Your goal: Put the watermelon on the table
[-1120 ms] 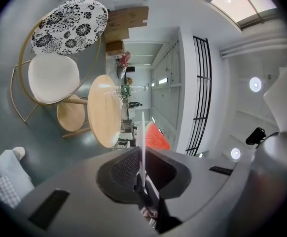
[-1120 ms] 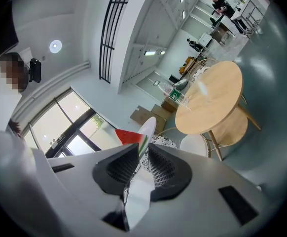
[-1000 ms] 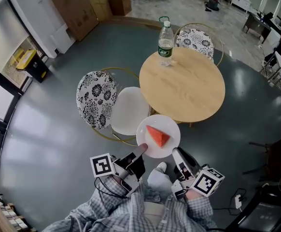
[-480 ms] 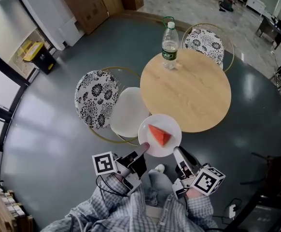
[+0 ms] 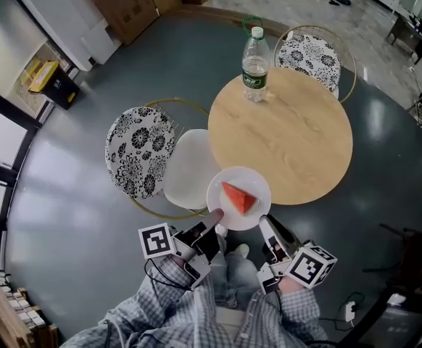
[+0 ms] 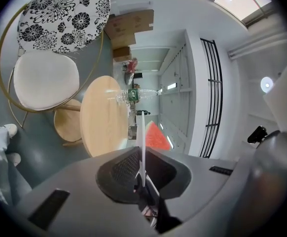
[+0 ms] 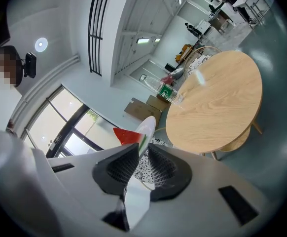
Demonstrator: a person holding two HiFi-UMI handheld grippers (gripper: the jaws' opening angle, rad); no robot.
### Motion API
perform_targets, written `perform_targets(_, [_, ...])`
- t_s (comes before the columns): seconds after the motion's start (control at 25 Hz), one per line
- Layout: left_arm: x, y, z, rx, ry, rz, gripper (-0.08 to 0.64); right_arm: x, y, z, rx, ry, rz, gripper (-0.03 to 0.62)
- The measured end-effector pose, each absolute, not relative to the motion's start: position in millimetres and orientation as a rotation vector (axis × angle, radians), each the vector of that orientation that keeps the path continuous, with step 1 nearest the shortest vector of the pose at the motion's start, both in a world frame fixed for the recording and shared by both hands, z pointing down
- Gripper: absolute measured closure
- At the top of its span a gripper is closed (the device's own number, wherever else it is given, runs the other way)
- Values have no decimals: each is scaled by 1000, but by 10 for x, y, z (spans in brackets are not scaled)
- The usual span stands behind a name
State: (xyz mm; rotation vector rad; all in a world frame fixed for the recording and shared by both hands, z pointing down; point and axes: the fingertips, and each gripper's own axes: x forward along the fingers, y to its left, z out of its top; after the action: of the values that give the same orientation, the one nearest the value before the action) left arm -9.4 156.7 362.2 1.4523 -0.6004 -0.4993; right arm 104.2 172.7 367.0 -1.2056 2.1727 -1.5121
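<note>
You are standing on a dark grey floor (image 5: 73, 194), facing a round table with a light wooden top (image 5: 291, 136). Two chairs with black-and-white floral backs are sitting at it: one with a white seat (image 5: 189, 167) at the table's left, one (image 5: 309, 55) at its far side. A clear plastic water bottle with a green label (image 5: 255, 62) is standing upright near the table's far edge. You are carrying a round white plate (image 5: 253, 181) in the air just at the table's near edge, beside the white seat, and the red wedge of watermelon (image 5: 238, 197) is lying on it, green rind towards you. Your left gripper (image 5: 214, 217) is pinching the plate's near-left rim; in the left gripper view its jaws are sitting nearly together with the plate (image 6: 143, 142) edge-on between them. Your right gripper (image 5: 264, 225) is pinching the near-right rim, and in the right gripper view its narrow jaws are clamping the plate (image 7: 147, 130) with the wedge (image 7: 127, 135) showing above.
</note>
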Motion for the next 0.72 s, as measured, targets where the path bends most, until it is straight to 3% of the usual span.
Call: perform_targets(0.72, [-360, 567, 4093, 1432, -521, -385, 535, 722, 853, 4163, -1412, 2024, -1583, 525])
